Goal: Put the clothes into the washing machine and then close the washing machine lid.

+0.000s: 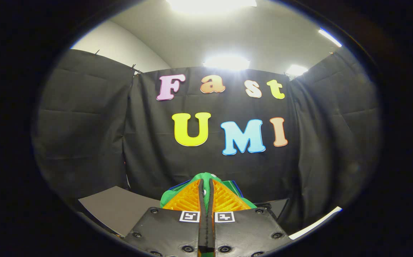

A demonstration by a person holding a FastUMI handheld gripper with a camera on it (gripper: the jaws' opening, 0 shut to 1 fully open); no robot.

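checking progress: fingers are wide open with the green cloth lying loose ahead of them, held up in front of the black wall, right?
Not quite. In the gripper view the gripper has its fingers closed together, and the green cloth is pinched between them, bunching out on both sides at the tips, not lying loose. The rest holds: it is held up in front of the black wall.

The green cloth (206, 177) is pinched in my hand-held gripper (206, 191), whose two fingers are pressed nearly together with a thin fold of it caught between them. It bunches up over the fingertips as a small rounded hump and spills out to both sides behind them, bright green with a darker blue edge showing along its folds. It is lifted up in front of the booth wall.
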